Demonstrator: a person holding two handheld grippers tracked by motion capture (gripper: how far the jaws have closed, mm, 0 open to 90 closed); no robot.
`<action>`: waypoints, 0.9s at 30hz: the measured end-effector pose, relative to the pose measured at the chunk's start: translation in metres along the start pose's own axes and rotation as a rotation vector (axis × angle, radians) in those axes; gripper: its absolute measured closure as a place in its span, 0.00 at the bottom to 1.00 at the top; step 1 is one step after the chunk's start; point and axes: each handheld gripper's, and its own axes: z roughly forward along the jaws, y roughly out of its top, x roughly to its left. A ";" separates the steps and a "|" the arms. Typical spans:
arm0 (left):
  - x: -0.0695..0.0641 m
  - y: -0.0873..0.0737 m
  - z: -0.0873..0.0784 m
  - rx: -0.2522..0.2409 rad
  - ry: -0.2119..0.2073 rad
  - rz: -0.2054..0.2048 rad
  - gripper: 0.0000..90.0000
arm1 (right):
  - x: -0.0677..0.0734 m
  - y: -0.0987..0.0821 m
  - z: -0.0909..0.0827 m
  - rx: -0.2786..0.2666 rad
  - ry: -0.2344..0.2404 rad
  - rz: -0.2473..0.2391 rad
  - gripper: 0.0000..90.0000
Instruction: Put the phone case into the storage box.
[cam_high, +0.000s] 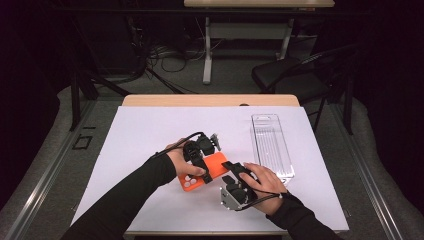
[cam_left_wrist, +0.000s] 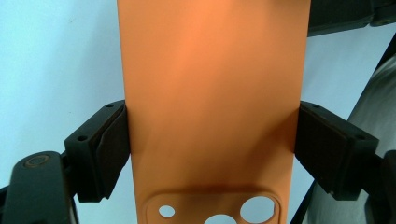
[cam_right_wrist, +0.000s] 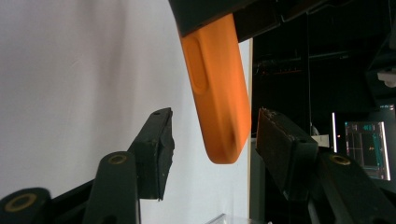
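**Orange phone case clamped in left gripper, right gripper at its free end**

Hidden / unclear: in the high view the middle of the orange soft-plastic phone case (cam_high: 210, 170) is covered by the left gripper (cam_high: 201, 161) and the person's left hand (cam_high: 182, 162); its two ends show. In the left gripper view the case is cut off at the top and bottom edges, with part of the camera cut-out visible at the bottom. In the right gripper view the upper end of the case is lost behind a dark gripper body. Whether the case rests on the surface or is lifted off it cannot be told.

Orientation: the case's long axis runs diagonally in the high view, camera-hole end near and left, plain end far and right, toward the right gripper (cam_high: 231, 166). It sits near the middle of the white sheet-covered surface (cam_high: 150, 135), left of a clear plastic blister tray (cam_high: 271, 145) that lies well apart.

Grippers: the left gripper holds the case across its width, both pads pressed on the long edges. The right gripper's jaws stand partly apart on either side of the rounded end of the case; a gap shows at the left pad, and contact at the right pad cannot be judged.

View differences: the left gripper view shows the flat back and lens holes; the right gripper view shows the case edge-on with a side button slot; the high view alone gives the tray's position and both forearms in black sleeves.
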 end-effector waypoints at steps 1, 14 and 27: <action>0.000 0.000 0.000 0.000 0.000 0.000 0.18 | 0.001 0.000 0.000 0.003 -0.004 -0.013 0.52; -0.001 0.002 0.002 0.005 -0.013 -0.001 0.18 | 0.006 0.004 0.003 0.030 -0.059 -0.114 0.65; -0.002 0.003 0.001 0.000 -0.026 0.002 0.18 | 0.008 0.005 0.007 0.031 -0.096 -0.179 0.69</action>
